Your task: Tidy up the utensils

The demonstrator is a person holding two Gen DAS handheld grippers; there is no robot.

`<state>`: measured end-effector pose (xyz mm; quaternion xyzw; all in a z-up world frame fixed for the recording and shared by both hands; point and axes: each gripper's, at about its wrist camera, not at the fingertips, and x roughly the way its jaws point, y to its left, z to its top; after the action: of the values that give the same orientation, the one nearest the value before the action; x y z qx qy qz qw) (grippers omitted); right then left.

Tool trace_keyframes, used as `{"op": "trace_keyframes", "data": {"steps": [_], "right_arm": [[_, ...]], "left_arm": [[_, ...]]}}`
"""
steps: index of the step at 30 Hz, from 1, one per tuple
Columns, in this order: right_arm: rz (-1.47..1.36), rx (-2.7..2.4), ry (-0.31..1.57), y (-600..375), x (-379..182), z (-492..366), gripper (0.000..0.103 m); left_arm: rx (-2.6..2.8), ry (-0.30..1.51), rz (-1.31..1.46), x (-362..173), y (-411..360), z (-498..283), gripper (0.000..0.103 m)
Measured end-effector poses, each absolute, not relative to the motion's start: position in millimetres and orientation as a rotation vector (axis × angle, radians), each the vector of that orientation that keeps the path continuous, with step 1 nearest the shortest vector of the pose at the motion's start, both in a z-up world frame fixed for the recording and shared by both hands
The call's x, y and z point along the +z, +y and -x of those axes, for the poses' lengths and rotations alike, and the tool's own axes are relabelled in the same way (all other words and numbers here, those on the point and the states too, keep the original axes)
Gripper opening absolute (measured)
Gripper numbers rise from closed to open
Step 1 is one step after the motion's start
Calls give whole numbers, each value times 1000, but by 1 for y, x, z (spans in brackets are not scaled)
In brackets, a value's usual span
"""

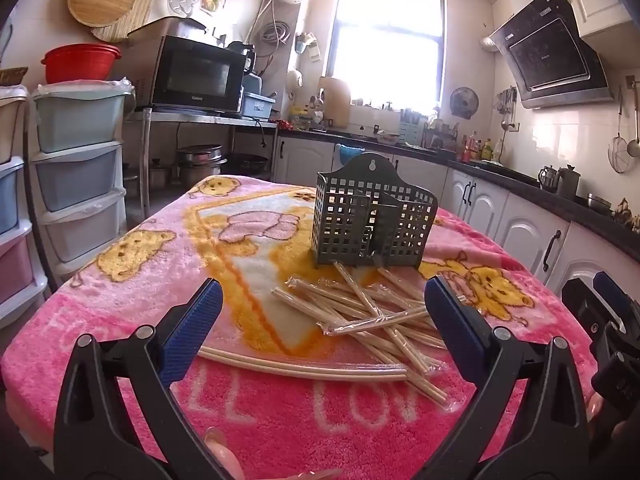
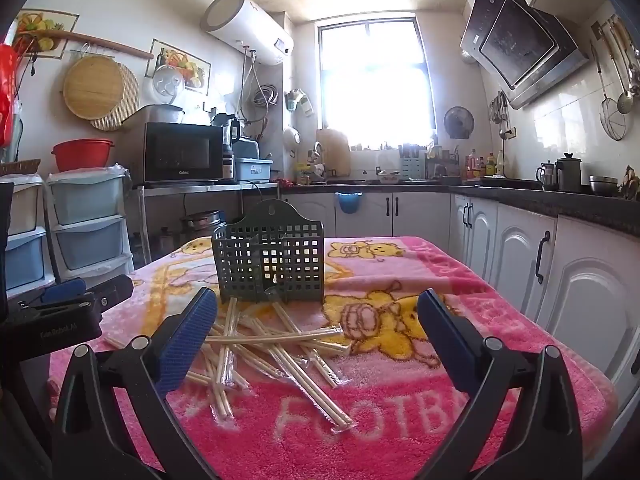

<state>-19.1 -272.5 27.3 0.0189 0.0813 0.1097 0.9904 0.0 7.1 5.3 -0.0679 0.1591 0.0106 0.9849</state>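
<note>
Chopsticks (image 1: 372,320) are lying crisscrossed on the blanket (image 1: 120,340) before the holder (image 1: 372,220), just ahead of both spread, empty grippers, left gripper (image 1: 320,320) sitting nearer than right gripper (image 2: 316,332).

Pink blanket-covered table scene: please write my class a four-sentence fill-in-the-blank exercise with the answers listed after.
1. The dark green perforated plastic utensil holder stands ____ on the pink plush blanket.
2. The plastic-wrapped wooden chopsticks lie in a loose ____ in front of the holder.
3. The fingers of the left gripper stand wide ____.
4. Between the fingers of the right gripper there is ____ held.

Missing words: upright; pile; open; nothing
</note>
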Motion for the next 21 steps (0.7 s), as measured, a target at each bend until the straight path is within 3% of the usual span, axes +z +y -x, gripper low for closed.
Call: {"op": "trace_keyframes", "data": {"steps": [21], "right_arm": [[-41, 222, 163, -277, 29, 22, 97]], "left_arm": [[30, 311, 135, 7, 7, 2, 93]]}}
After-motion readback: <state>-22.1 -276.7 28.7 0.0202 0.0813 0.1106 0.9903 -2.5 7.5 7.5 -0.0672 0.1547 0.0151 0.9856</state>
